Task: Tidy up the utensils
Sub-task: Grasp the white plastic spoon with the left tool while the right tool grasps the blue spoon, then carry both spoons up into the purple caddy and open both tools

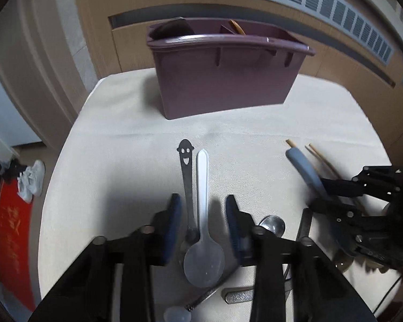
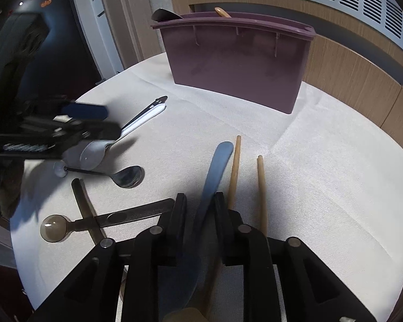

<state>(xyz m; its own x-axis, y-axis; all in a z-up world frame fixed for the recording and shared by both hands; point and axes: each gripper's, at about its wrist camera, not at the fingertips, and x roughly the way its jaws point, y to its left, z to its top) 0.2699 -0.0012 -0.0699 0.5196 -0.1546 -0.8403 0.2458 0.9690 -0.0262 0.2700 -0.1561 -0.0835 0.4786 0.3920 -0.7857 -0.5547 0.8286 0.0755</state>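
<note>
A purple utensil caddy (image 1: 223, 80) stands at the table's far side and holds a dark utensil and a wooden one; it also shows in the right wrist view (image 2: 239, 64). My left gripper (image 1: 203, 216) is open, its blue pads astride a translucent white spoon (image 1: 202, 230) and a dark smiley-handled spoon (image 1: 186, 177) lying side by side. My right gripper (image 2: 200, 206) is shut on a blue-grey handled utensil (image 2: 215, 169), just above the cloth. Two wooden chopsticks (image 2: 260, 187) lie right of it.
The table has a white cloth (image 2: 322, 174). On its left part lie a steel spoon (image 2: 127, 177), a brown translucent spoon (image 2: 53, 226), a flat metal handle (image 2: 131, 214) and a dark strip (image 2: 80, 196). A wood-panel wall with a vent stands behind the caddy.
</note>
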